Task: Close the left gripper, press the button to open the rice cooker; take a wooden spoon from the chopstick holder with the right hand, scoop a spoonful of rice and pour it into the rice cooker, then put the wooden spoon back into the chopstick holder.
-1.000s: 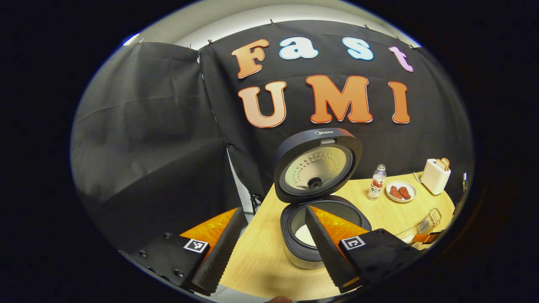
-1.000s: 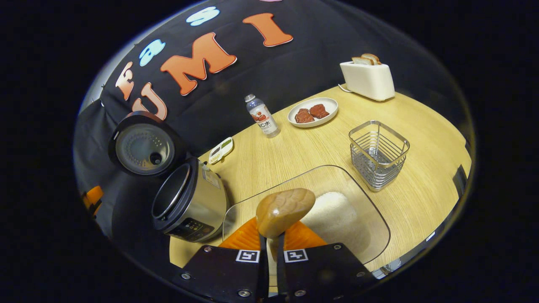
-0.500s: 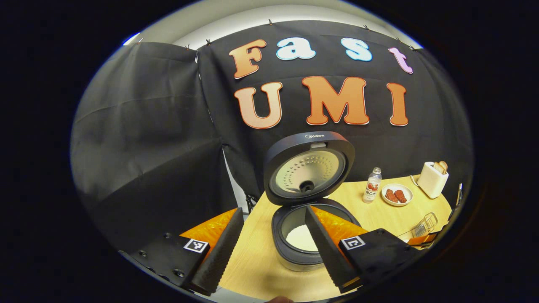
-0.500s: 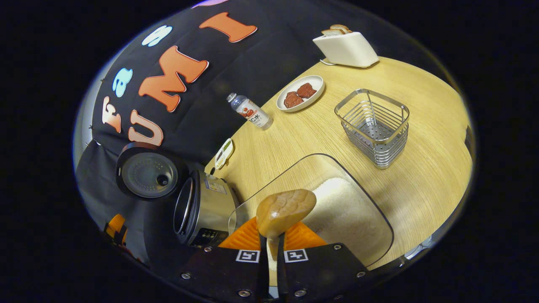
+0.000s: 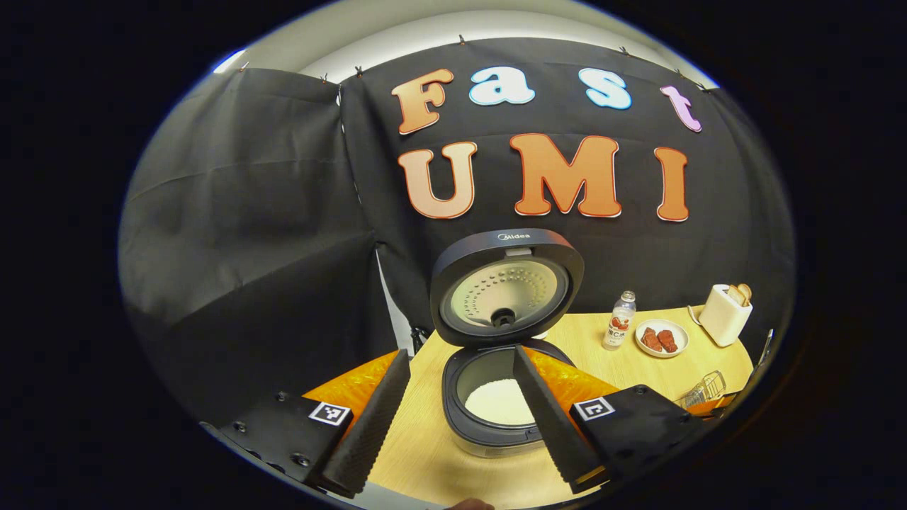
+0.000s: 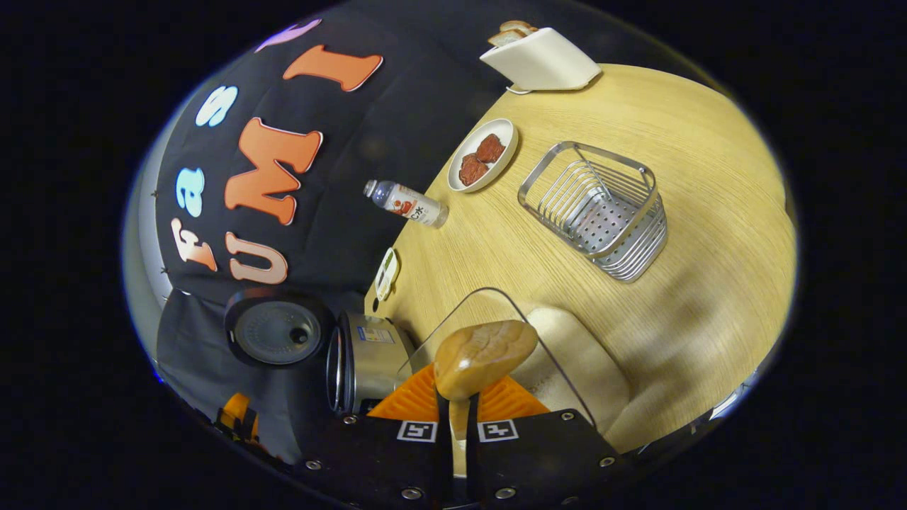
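Right gripper view: the right gripper [image 6: 457, 411] has its jaws drawn nearly together on the handle of the wooden spoon [image 6: 484, 356], both fingers pressing it. The spoon's long axis runs straight out along the fingers, bowl end pointing away from the camera over the clear rice tray [image 6: 528, 340]. Beyond it on the wooden table [image 6: 708, 212] the wire chopstick holder [image 6: 599, 212] stands near a plate [image 6: 485, 152] of reddish food, a bottle [image 6: 407, 204] and a white toaster [image 6: 542, 60].

Left gripper view: the left gripper [image 5: 453, 418] hovers with jaws wide apart, holding nothing, before the rice cooker [image 5: 496, 404], whose lid [image 5: 506, 287] stands upright and open; white rice lies in the pot. The lid's top edge bears the brand "Midea". The bottle's label is too small to make out.
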Demonstrator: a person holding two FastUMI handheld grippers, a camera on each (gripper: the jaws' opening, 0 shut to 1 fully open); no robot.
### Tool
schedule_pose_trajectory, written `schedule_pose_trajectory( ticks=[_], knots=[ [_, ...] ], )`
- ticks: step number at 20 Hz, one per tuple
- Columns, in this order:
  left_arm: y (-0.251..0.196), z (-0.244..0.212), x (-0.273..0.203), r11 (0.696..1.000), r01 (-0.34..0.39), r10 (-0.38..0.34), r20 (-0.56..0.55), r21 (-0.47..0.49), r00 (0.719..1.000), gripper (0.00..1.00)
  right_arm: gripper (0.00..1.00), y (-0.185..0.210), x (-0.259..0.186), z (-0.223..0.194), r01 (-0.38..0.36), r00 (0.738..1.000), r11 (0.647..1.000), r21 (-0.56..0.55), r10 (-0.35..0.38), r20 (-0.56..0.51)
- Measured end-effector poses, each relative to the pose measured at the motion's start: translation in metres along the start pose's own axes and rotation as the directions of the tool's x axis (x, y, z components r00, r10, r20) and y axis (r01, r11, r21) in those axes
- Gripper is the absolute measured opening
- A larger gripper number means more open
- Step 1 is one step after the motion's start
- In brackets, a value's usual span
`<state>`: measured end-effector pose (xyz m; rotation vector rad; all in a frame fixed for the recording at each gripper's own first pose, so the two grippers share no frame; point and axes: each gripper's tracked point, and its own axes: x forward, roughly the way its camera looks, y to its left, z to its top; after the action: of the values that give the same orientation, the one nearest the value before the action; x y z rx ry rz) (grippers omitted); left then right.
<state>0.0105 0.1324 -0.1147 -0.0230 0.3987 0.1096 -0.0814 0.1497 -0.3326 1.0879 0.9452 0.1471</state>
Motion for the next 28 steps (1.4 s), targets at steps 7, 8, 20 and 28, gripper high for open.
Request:
schedule_pose_trajectory(
  ticks=[7, 8, 20, 28],
  knots=[
    [-0.011, 0.006, -0.009, 1.0, -0.016, 0.016, 0.029, -0.004, 0.999, 0.99, 0.07, 0.024, -0.017, 0.023, -0.137, 0.99, 0.978, 0.158, 0.141, -0.014],
    [-0.012, 0.006, -0.012, 1.0, -0.017, 0.017, 0.033, -0.004, 0.999, 0.99, 0.07, 0.025, -0.017, 0.026, -0.152, 0.987, 0.971, 0.186, 0.158, -0.018],
    [0.028, 0.002, -0.034, 0.994, -0.104, 0.106, 0.06, -0.043, 0.993, 0.99, 0.07, 0.112, -0.02, 0.038, -0.342, 0.925, 0.875, 0.344, 0.377, -0.039],
    [0.068, 0.003, -0.059, 0.982, -0.188, 0.189, 0.109, -0.021, 0.976, 0.91, 0.06, 0.194, 0.007, 0.025, -0.405, 0.883, 0.859, 0.314, 0.457, -0.11]
  ],
)
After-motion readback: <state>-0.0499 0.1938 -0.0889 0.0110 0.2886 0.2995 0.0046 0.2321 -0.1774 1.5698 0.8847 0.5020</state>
